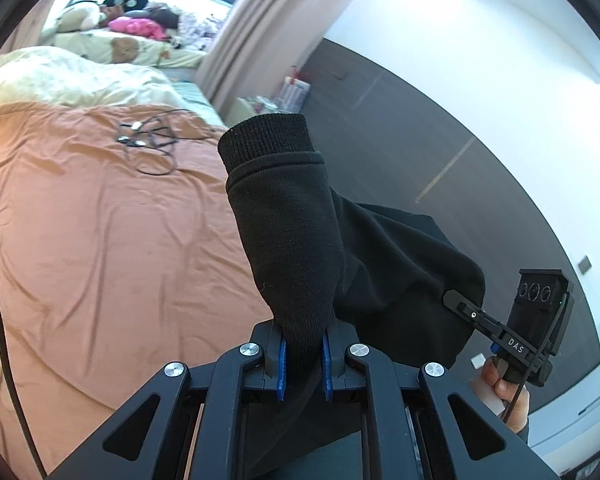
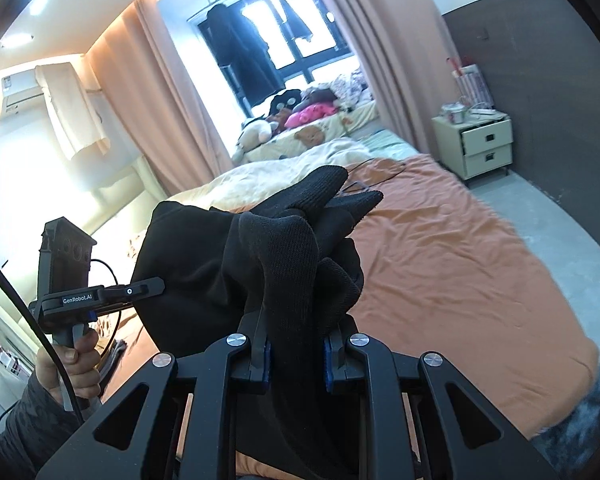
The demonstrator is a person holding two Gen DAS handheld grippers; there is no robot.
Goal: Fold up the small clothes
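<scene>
A black garment (image 1: pixel 296 216) with ribbed cuffs hangs in the air above the orange bed sheet (image 1: pixel 100 220). My left gripper (image 1: pixel 304 364) is shut on one ribbed end of it. My right gripper (image 2: pixel 296 360) is shut on another bunched part of the same garment (image 2: pixel 284 252). In the left wrist view the right gripper's fingers (image 1: pixel 460 304) show at the garment's right edge. In the right wrist view the left gripper's fingers (image 2: pixel 140 288) show at its left edge. The garment is stretched between the two grippers.
Black cables (image 1: pixel 152 140) lie on the orange sheet (image 2: pixel 440 260). A cream duvet (image 2: pixel 292 164) and soft toys (image 2: pixel 300 112) lie at the bed's far end. A nightstand (image 2: pixel 476 144) stands by the dark wall on the right. Grey floor (image 2: pixel 548 224) runs along the bed.
</scene>
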